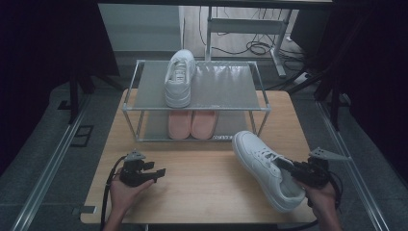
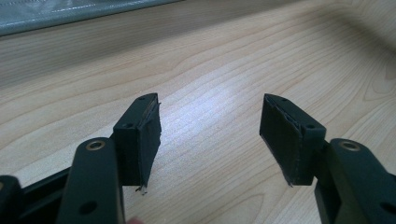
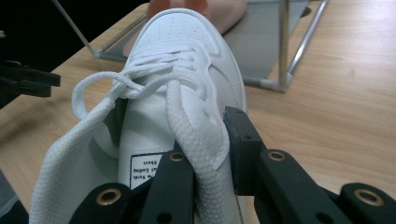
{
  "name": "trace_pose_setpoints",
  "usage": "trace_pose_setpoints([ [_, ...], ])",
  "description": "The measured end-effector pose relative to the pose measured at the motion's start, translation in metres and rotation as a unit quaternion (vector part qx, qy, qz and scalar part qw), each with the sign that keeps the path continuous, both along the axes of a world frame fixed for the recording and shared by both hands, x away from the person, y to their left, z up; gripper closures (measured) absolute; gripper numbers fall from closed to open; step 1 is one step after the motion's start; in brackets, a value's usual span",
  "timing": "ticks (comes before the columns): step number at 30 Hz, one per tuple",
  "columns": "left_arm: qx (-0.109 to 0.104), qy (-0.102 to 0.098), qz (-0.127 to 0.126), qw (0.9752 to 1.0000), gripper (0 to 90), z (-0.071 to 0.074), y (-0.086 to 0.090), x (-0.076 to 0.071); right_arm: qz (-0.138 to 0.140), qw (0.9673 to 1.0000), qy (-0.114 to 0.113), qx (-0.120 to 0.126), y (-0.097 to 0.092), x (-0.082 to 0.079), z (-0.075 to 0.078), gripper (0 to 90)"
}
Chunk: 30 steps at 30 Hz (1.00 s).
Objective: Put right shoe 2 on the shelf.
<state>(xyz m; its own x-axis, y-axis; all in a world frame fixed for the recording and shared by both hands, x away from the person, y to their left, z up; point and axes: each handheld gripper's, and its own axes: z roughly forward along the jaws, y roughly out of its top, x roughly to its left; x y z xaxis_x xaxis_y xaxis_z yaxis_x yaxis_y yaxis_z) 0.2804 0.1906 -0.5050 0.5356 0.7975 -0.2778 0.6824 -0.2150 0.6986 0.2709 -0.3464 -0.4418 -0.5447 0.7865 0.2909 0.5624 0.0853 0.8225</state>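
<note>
Right gripper (image 3: 205, 144), at five o'clock on the table (image 1: 202, 192), clamps the white sneaker's (image 3: 187, 60) collar between its jaws; left gripper (image 2: 210, 135) gapes empty.

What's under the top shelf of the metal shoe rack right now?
A pair of pink shoes sits on the lower shelf of the grey metal rack, toes toward the person. Their rear parts are covered by the top shelf, which carries one white sneaker.

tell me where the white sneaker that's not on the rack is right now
In the high view the white sneaker is on the table's right side, just in front of the shoe rack, toe toward it, with the right tongs clamped on the side of its collar.
</note>
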Motion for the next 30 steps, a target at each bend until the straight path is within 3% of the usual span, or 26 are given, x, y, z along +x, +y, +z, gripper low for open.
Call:
trace_pose_setpoints([
  [11, 0.0, 0.001, 0.002, 1.0, 38.5, 0.001, 0.002, 0.0, 0.027, 0.9994, -0.02, 0.008, 0.029, 0.007, 0.018, 81.3],
  [24, -0.002, 0.0, 0.004, 1.0, 38.5, 0.001, 0.003, 0.0, 0.073, 0.9961, -0.047, 0.011, 0.061, 0.017, 0.051, 81.3],
  [30, 0.001, 0.001, 0.002, 1.0, 38.5, 0.0, 0.003, 0.001, 0.084, 0.9946, -0.056, 0.024, 0.071, 0.024, 0.07, 81.5],
])
